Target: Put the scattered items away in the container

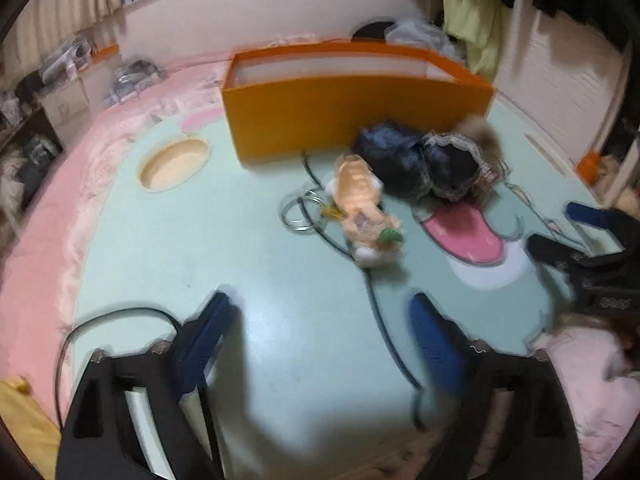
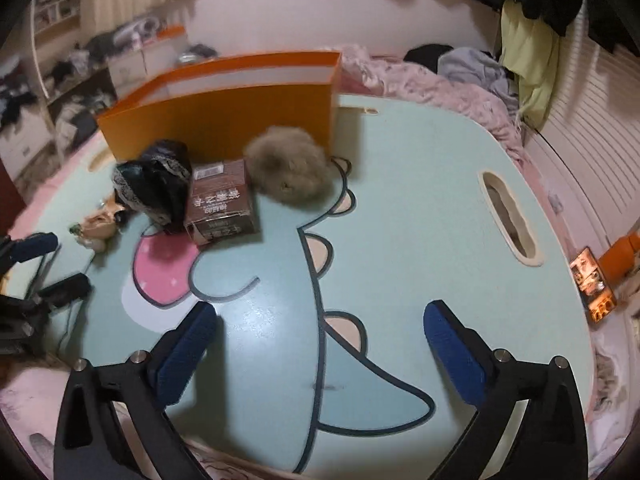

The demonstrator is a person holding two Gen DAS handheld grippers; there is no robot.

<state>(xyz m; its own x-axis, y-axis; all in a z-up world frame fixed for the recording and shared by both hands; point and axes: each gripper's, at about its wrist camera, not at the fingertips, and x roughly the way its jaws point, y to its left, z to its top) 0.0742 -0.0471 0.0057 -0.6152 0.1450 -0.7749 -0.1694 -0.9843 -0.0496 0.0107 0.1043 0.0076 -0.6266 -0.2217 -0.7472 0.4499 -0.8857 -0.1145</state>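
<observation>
An orange open box (image 1: pixel 352 116) stands at the far side of a mint-green table (image 1: pixel 200 248); it also shows in the right wrist view (image 2: pixel 224 116). In front of it lie a dark lacy cloth bundle (image 1: pixel 416 160), an orange plush toy (image 1: pixel 360 208), metal rings (image 1: pixel 298 210) and a black cable (image 1: pixel 376 304). The right wrist view shows the bundle (image 2: pixel 156 180), a brown carton (image 2: pixel 222 204), a furry brown ball (image 2: pixel 292 168) and the plush toy (image 2: pixel 100 224). My left gripper (image 1: pixel 324 332) is open and empty above the table. My right gripper (image 2: pixel 320 340) is open and empty; it appears at the right edge of the left wrist view (image 1: pixel 576 232).
The table lies on a bed with pink bedding (image 1: pixel 48 224). The table has an oval cup recess (image 1: pixel 174 164) and a slot (image 2: pixel 508 216). A lit phone (image 2: pixel 592 284) and an orange object (image 2: pixel 620 260) sit right of the table. Cluttered shelves (image 2: pixel 48 92) stand at left.
</observation>
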